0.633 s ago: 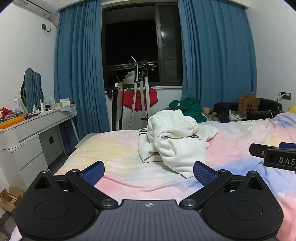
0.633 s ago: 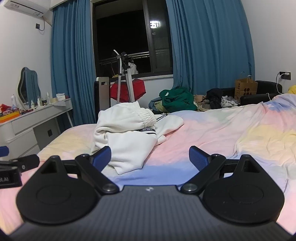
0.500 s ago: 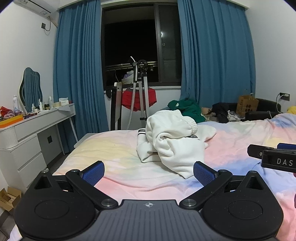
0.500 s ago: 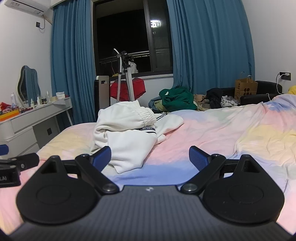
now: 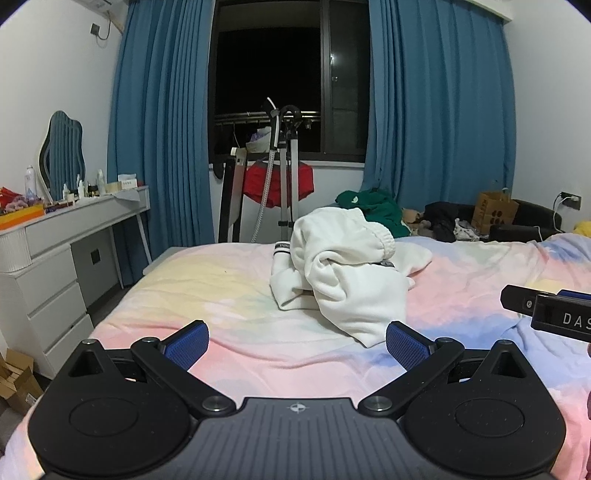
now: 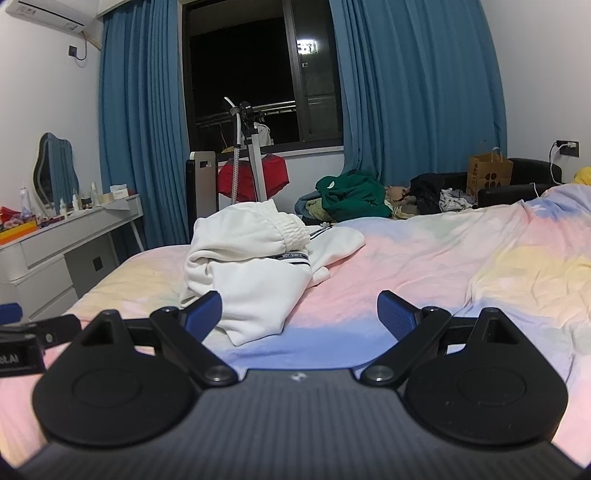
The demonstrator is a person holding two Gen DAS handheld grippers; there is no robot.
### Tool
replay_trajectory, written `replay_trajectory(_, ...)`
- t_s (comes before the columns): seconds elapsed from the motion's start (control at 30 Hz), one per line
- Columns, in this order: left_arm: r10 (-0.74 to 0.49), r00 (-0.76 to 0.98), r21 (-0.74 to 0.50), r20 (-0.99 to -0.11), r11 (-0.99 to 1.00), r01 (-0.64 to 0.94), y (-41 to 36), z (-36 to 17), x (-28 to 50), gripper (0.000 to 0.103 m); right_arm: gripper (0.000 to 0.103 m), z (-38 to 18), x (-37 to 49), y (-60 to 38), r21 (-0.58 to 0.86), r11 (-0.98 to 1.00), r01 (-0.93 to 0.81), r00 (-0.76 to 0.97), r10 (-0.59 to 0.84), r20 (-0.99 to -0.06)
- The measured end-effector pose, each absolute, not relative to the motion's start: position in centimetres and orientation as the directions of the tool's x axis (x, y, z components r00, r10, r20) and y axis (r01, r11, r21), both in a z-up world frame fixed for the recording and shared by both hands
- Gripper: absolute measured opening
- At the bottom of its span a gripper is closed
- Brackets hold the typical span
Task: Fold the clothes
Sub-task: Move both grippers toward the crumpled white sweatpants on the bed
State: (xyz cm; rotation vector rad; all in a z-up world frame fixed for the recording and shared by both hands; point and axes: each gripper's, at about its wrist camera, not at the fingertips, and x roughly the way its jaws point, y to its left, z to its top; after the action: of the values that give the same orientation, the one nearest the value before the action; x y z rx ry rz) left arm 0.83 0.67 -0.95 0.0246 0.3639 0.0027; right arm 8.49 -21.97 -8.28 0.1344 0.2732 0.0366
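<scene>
Only the right wrist view shows the air conditioner [image 6: 44, 14].

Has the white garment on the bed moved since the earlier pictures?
No. The white garment lies crumpled on the same spot of the bedsheet, in front of the stand by the window; only the cameras shifted slightly.

You had a bed [image 5: 229, 302] spread with a pastel sheet of pink, yellow and blue, lightly wrinkled. On it, towards the far edge, lay a crumpled heap of white clothes [image 5: 343, 269] [image 6: 255, 266], bunched up, with a black-trimmed band showing.
</scene>
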Motion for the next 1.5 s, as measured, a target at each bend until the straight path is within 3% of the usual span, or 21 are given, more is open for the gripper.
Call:
replay_trajectory(0.77,0.035,0.918,0.023,-0.396,0.999,-0.028,0.5,-2.6,2.0,0.103,0.092,-7.4,8.3,-22.8,0.199,0.979,-0.046,0.965,0.095,-0.243)
replay_trajectory(1.13,0.049,0.916,0.053,-0.398,0.998,-0.031,0.1,-3.3,2.6,0.103,0.092,-7.4,8.9,-24.7,0.236,0.972,0.016,0.962,0.049,-0.268)
replay_trajectory(1.27,0.061,0.915,0.100,-0.399,0.995,-0.023,-0.7,-3.7,3.5,0.103,0.092,-7.6,9.3,-25.8,0.269,0.963,0.031,0.957,0.049,-0.285)
replay_trajectory(1.5,0.006,0.925,0.345,-0.379,0.929,0.135,-5.1,-4.3,8.1,0.103,0.092,-8.2,9.5,-27.3,0.296,0.953,0.059,0.947,0.041,-0.318)
